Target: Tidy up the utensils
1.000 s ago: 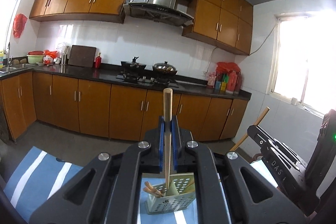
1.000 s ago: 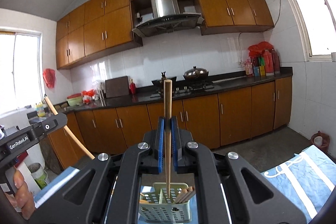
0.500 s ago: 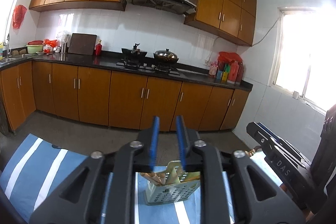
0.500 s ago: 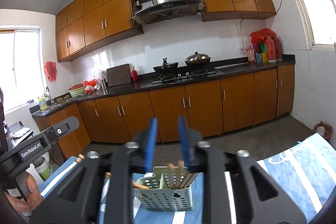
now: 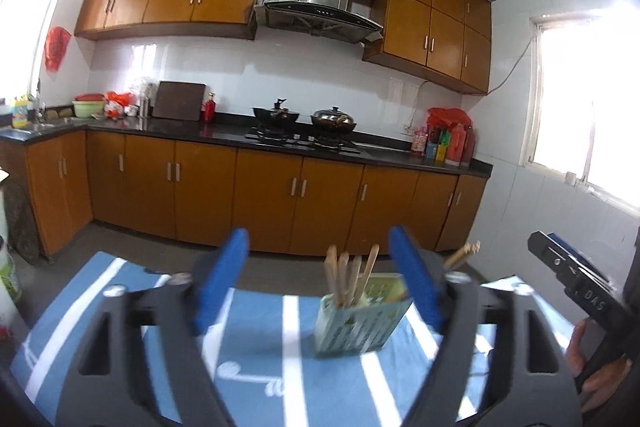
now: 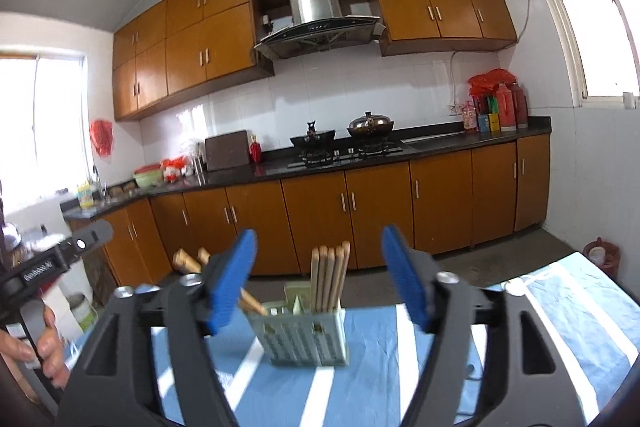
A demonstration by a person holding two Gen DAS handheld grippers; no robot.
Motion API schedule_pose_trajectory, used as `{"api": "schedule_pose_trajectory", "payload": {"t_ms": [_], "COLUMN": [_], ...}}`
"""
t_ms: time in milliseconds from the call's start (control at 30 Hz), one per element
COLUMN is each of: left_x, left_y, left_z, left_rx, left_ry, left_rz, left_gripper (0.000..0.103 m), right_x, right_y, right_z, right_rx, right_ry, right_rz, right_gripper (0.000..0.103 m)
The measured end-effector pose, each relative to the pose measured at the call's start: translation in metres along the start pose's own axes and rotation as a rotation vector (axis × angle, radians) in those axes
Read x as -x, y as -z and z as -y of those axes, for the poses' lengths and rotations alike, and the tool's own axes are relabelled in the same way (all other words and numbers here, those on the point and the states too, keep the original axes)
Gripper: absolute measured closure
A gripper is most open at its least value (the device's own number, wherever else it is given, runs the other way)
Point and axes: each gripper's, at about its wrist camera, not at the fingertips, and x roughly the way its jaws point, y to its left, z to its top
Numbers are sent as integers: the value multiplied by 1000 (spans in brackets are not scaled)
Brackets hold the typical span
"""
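Note:
A pale green perforated utensil holder stands on the blue striped cloth; it also shows in the right wrist view. Several wooden chopsticks stand upright in it, seen also from the right. Two thicker wooden handles lean out of its left side. My left gripper is open and empty, back from the holder. My right gripper is open and empty, also back from it. Each gripper shows at the edge of the other's view.
The cloth covers the table. Behind it is bare floor, then orange base cabinets under a black counter with a stove and pots. White buckets stand on the floor at left.
Both grippers were shut on a wooden utensil held over the holder. They let go, the jaws opened wide, and both pulled back. The utensils now stand in the holder.

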Motion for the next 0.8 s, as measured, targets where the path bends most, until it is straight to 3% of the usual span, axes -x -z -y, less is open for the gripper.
{"api": "schedule_pose_trajectory", "payload": {"t_ms": [33,167,300,533,800], "left_x": [9,27,37,44,56], "left_y": [9,38,69,102,125], "left_z": [0,5,7,1,6], "left_rx": [-14,-79,-99,-72,-100], "left_ry": [-7,-44,-77,-84,-108], "left_rz": [4,-11,-63,-163,-160], "left_gripper": [8,4,4,4,4], "right_x": [2,21,34,40,52], "right_y": [4,26,44,81,117], "right_z": [-2,-18,-25,-30,-35], "right_rx": [18,111,132,120,132], "right_ry": [4,42,74,120,168], "right_rz": [-6,6,10,-87,-130], "right_gripper": [21,2,2,2,2]}}
